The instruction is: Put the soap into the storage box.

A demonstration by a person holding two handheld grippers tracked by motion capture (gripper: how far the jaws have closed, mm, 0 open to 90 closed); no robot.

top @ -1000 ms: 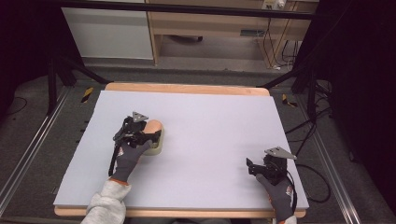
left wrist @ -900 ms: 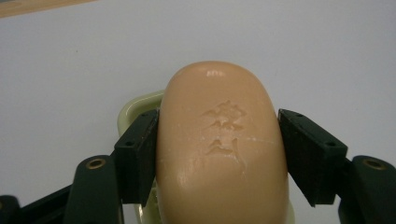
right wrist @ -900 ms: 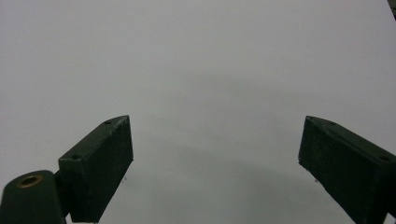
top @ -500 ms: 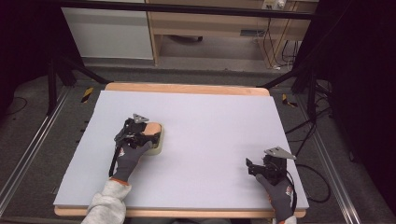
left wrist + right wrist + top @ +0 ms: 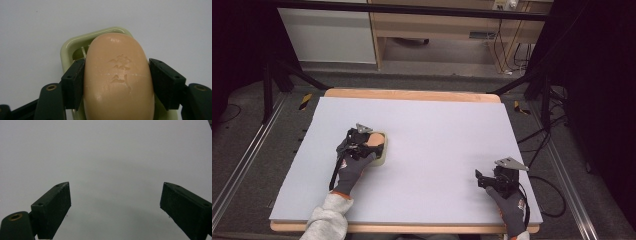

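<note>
Soap (image 5: 118, 77): a peach-coloured bar, lying lengthwise over a pale green dish (image 5: 67, 48) on the left half of the table (image 5: 437, 130).
Left gripper (image 5: 117, 75): closed on the bar, one jaw pressed against each long side; the bar is pinched across its narrow width, probably so that it cannot slip.
Bar and dish: whether the bar rests in the dish or is held just above it cannot be told.
Right gripper (image 5: 115, 202): jaws spread wide, nothing held; it is kept near the table's right front corner, well apart from the soap.
Obstacles: none are seen around the dish; bare tabletop lies on every side.
</note>
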